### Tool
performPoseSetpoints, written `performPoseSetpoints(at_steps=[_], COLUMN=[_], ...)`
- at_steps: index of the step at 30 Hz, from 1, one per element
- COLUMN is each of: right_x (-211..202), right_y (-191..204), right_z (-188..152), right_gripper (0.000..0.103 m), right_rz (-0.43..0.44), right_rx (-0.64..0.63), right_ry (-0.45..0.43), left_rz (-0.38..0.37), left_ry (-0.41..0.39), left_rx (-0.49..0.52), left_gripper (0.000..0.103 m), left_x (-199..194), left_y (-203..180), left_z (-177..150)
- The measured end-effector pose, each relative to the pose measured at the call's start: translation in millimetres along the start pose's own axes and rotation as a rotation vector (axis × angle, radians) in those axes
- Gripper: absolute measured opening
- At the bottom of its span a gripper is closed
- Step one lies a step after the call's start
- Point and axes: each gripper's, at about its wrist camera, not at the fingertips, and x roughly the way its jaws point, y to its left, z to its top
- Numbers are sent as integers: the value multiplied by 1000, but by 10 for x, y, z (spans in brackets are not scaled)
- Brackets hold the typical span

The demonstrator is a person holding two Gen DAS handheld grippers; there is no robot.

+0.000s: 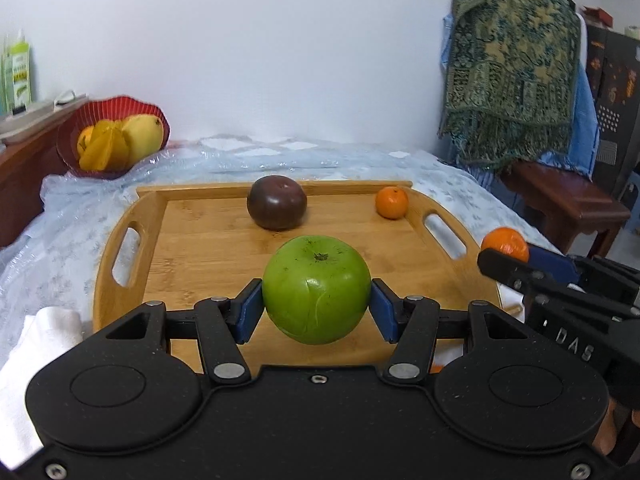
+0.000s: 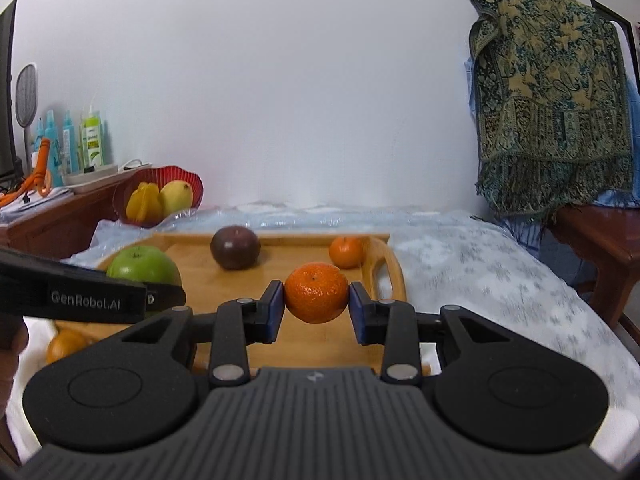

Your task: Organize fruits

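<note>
The left gripper (image 1: 316, 306) clamps a green apple (image 1: 316, 288) above the wooden tray (image 1: 200, 236); the right gripper (image 2: 316, 306) clamps a mandarin (image 2: 316, 297). Each should descend onto bare wood, clear of the 2 fruits there.

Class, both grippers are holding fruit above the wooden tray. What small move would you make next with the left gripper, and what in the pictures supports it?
Probably lower the left gripper until the green apple rests on the bare wood of the tray, then open the fingers. The apple is clamped between both blue pads above the tray's near half, and the dark purple fruit and small orange sit further back, apart from that spot.
</note>
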Motion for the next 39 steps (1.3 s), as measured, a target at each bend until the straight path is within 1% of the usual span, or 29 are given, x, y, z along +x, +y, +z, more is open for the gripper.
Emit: performPoseSetpoints(at_steps=[2,7,16,18,20,22,25,30,39], right_x=[88,337,972,1096,1187,1249,1319,1398,1515], right_y=[-29,-126,-285,-289,-295,-306,-337,-391,-349], right_z=[102,267,303,299,284,272,262,259,222], right_gripper=[40,40,40,40,40,40,40,40,40], right_rz=[1,-9,25,22,15,11,4,6,11], right_rx=[-17,-65,19,23,17,13,18,42,36], right_ry=[-1,5,113,134,152,169,191,213,246], left_rz=[-7,-9,-23,-34,-42,-45,-32,-17,-2], left_ry=[10,21,45,47,65,79,84,83,94], left_rx=[-18,-11,-15,-29,-62,-72,-59,-67,-57], left_gripper=[54,54,54,54,54,54,54,54,54], left_x=[78,316,861,969,1060,1133,1201,1244,1317], left_y=[56,109,152,164,190,199,182,218,204], left_z=[63,205,423,422,416,407,409,414,389])
